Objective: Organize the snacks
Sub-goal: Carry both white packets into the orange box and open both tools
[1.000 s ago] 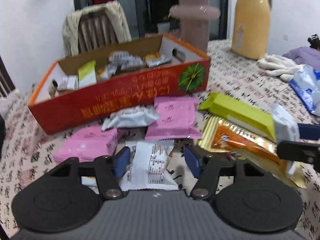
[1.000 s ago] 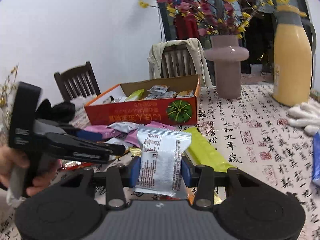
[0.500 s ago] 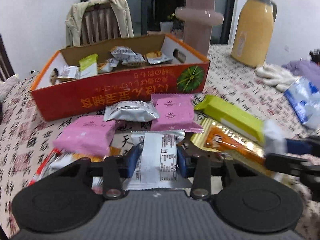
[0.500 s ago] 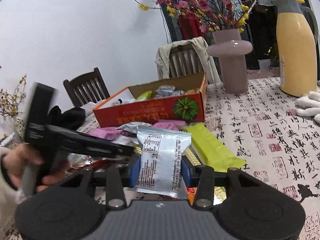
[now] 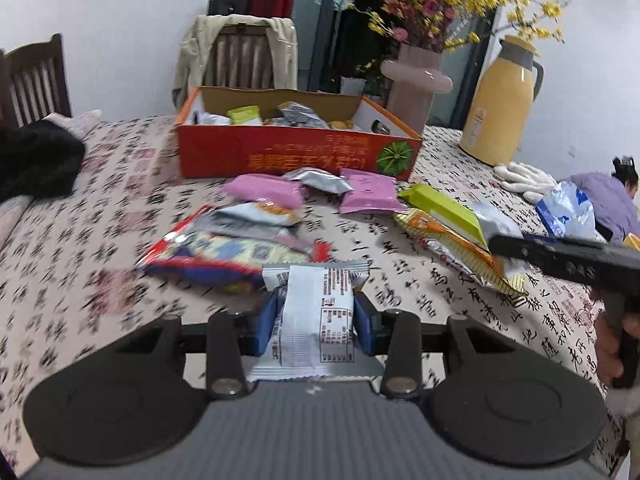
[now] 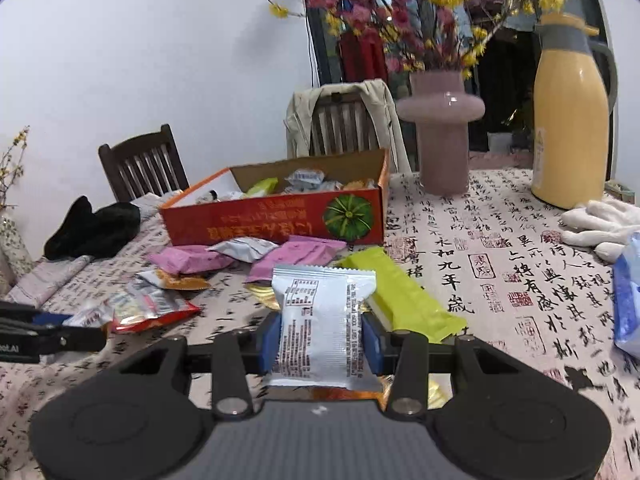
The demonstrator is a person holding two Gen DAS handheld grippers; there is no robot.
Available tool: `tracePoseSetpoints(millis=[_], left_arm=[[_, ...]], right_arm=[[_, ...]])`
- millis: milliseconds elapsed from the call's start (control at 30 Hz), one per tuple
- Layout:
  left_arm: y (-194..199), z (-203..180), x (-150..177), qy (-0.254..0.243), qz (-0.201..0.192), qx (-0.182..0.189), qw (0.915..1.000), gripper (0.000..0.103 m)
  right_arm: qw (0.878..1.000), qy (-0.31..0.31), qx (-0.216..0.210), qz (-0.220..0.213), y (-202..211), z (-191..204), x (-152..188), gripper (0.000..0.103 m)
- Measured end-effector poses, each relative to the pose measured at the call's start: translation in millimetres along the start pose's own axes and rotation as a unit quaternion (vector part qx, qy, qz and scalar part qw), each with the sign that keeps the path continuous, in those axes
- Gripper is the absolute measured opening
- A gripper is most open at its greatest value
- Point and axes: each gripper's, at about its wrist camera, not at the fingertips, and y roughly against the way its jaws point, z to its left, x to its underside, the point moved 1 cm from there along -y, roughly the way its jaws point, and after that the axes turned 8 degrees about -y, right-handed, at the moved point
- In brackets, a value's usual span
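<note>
My left gripper (image 5: 316, 320) is shut on a white snack packet (image 5: 314, 320), lifted off the table. A second white snack packet (image 6: 324, 320) stands upright in my right gripper (image 6: 320, 336), which is shut on it. The orange cardboard box (image 5: 296, 156) (image 6: 276, 224) sits at the far side with several snacks inside. In front of it lie pink packets (image 5: 366, 196), a silver packet (image 5: 320, 180), a green bar (image 5: 444, 210) (image 6: 400, 296), a gold-orange bag (image 5: 460, 252) and a red-edged bag (image 5: 224, 252). The right gripper shows as a black bar (image 5: 568, 258) in the left wrist view.
A pink vase (image 6: 440, 136) with flowers and a yellow thermos (image 6: 572, 120) stand behind the box. White gloves (image 6: 600, 224) and a blue-white bag (image 6: 628, 300) lie at the right. Black cloth (image 6: 92, 228) rests at the left. Two chairs stand beyond the table.
My left gripper closed on the white packet, lifted it and pulled back and left from the pile. The right gripper kept its packet and shifted slightly.
</note>
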Motion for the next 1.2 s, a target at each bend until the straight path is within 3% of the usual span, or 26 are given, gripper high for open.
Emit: tracePoseSetpoints(millis=[167,433,667,833,967,1133,1200], left_arm=[[15,15,3,0.006,-0.014,-0.008,0.9999,0.041],[18,35,-8,0.014,-0.034,-0.021,0.9991,0.041],[-9,49,-60,-0.009,-0.058,-0.031,0.9978,0.041],[-56,70,-121,-0.025,-0.067,-0.053,0.9960,0.041],[-115,90,-167,-0.031,-0.050,-0.066,0.9960,0.041],[-190,116,-199,-0.022,-0.008,-0.101,0.9946,0.041],[-210,119,-201,-0.046,0.000,-0.102,0.9937,0.042]], right_arm=[[1.000,0.027,-0.004,0.008,21,27,12,0.042],[0.998,0.055,-0.022,-0.002,23,57,-6,0.042],[0.997,0.077,-0.029,-0.003,-16,67,-41,0.042],[0.996,0.091,-0.017,-0.016,-55,62,-90,0.042],[0.996,0.087,0.003,-0.019,-101,51,-141,0.042],[0.994,0.094,0.057,0.013,-184,33,-188,0.042],[0.990,0.108,0.083,0.035,-217,26,-194,0.042]])
